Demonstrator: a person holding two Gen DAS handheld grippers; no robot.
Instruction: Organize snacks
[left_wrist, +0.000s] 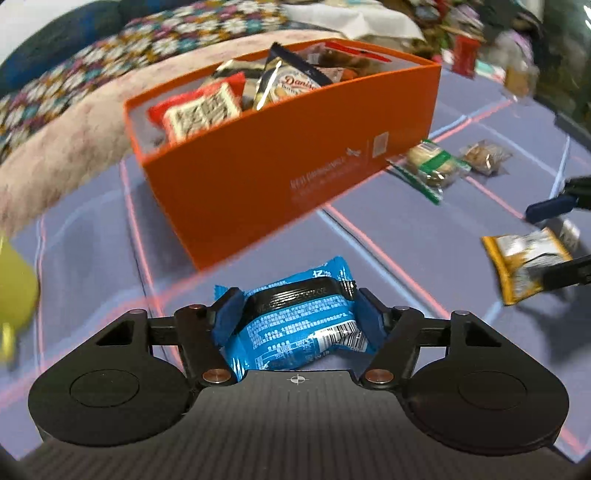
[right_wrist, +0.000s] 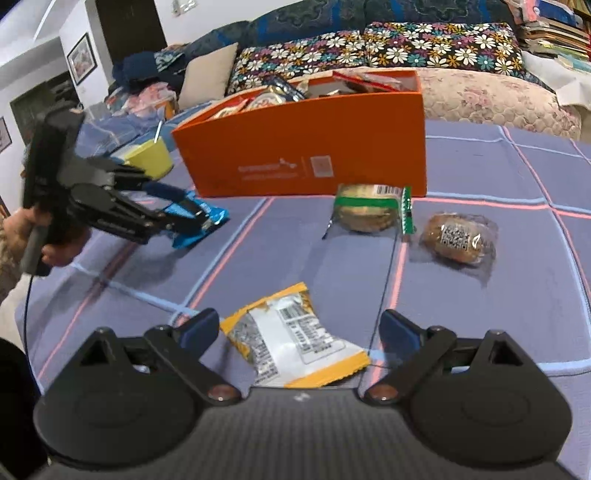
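Observation:
My left gripper (left_wrist: 297, 314) is shut on a blue snack packet (left_wrist: 295, 325) and holds it just above the cloth, in front of the orange box (left_wrist: 280, 177). The box holds several snack packets. From the right wrist view the left gripper (right_wrist: 192, 216) and blue packet (right_wrist: 201, 221) are at the left, near the box (right_wrist: 303, 147). My right gripper (right_wrist: 299, 334) is open, its fingers on either side of a yellow-and-white packet (right_wrist: 295, 341) lying on the cloth; this packet (left_wrist: 524, 266) also shows at the right of the left wrist view.
A green-banded cookie packet (right_wrist: 369, 210) and a clear-wrapped brown cake (right_wrist: 458, 238) lie in front of the box's right end. A yellow cup (right_wrist: 151, 158) stands left of the box. A sofa with floral cushions (right_wrist: 369, 48) runs behind the blue checked cloth (right_wrist: 480, 314).

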